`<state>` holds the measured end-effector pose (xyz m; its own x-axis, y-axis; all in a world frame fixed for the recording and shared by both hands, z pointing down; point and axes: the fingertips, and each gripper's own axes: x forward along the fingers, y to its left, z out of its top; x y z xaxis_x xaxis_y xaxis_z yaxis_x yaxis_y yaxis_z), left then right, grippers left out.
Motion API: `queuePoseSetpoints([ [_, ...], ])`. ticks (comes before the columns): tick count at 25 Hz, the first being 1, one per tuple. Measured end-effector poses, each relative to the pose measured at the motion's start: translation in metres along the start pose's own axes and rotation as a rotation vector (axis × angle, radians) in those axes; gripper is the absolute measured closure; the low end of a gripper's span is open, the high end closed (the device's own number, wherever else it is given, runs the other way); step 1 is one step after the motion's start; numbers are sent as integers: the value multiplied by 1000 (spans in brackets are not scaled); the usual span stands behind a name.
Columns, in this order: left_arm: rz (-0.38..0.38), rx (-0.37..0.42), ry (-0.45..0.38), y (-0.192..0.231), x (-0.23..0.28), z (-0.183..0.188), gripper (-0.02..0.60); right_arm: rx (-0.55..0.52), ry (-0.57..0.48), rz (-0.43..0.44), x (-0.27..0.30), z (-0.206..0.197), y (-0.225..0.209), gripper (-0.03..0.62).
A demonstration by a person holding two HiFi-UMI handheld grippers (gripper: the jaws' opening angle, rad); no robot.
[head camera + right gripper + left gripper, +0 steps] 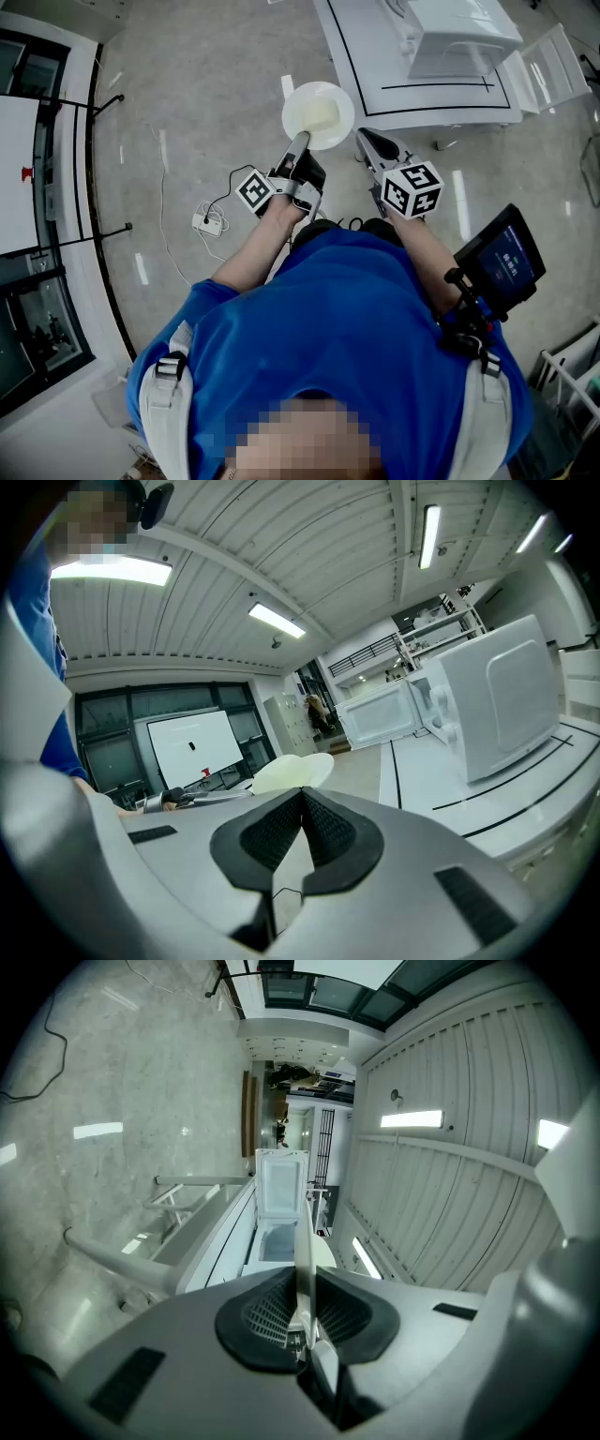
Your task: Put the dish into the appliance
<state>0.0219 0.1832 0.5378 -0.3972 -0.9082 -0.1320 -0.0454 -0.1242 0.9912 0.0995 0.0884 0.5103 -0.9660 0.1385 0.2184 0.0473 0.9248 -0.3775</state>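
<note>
**Dish (319, 112) pinched in left gripper (300, 142)**

Head view: the white dish hangs over the floor, just left of the table (366, 80) bearing the appliance (459, 37).
Left gripper view: jaws clamp the dish's rim, seen edge-on.
Right gripper view: the right gripper (300, 803) has its jaws pressed together, empty.

appliance (457, 39) cropped at top, dish (319, 114) edge hidden

The person wears a blue short-sleeved shirt (347, 309) under pale grey shoulder straps (167, 403) with black buckles (170, 367). The left hand-held gripper (301, 141) and right hand-held gripper (364, 137) are grey with black ribbed pads (267, 832). Behind each one's jaws sits a white cube (412, 189) bearing black square markers.
</note>
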Motion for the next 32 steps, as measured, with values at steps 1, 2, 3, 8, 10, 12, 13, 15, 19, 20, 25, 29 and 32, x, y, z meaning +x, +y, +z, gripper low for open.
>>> queuePoseSetpoints([
  [1,-1,0,0,-1,-5,18,532,-2,2,0,16,0,11,592],
  [2,0,0,1,-2,-10,33,532,-4,3,0,29,-1,21,592],
  [3,2,0,2,-2,-13,41,532,-5,2,0,36,-1,26,592],
  [8,12,10,16,-4,-12,47,531,-3,-7,0,45,3,31,592],
  [10,10,10,24,-8,-29,90,532,-9,-10,-3,81,1,63,592],
  [12,8,8,31,-11,-40,118,531,-15,-12,-8,105,1,84,592],
  [13,8,6,36,-11,-41,121,531,-16,-12,-12,108,2,86,592],
  [15,10,4,45,-11,-38,118,532,-14,-14,-20,105,3,82,592],
  [19,24,13,50,-6,-37,116,532,-4,-16,-39,100,3,72,592],
  [20,25,12,47,-6,-37,117,531,-2,-16,-43,99,3,71,592],
  [25,22,14,39,-9,-40,118,532,-1,-9,-45,98,3,70,592],
  [29,20,13,30,-11,-41,118,532,-7,-4,-35,99,4,74,592],
  [32,14,9,21,-13,-43,117,532,-12,2,-27,99,3,77,592],
])
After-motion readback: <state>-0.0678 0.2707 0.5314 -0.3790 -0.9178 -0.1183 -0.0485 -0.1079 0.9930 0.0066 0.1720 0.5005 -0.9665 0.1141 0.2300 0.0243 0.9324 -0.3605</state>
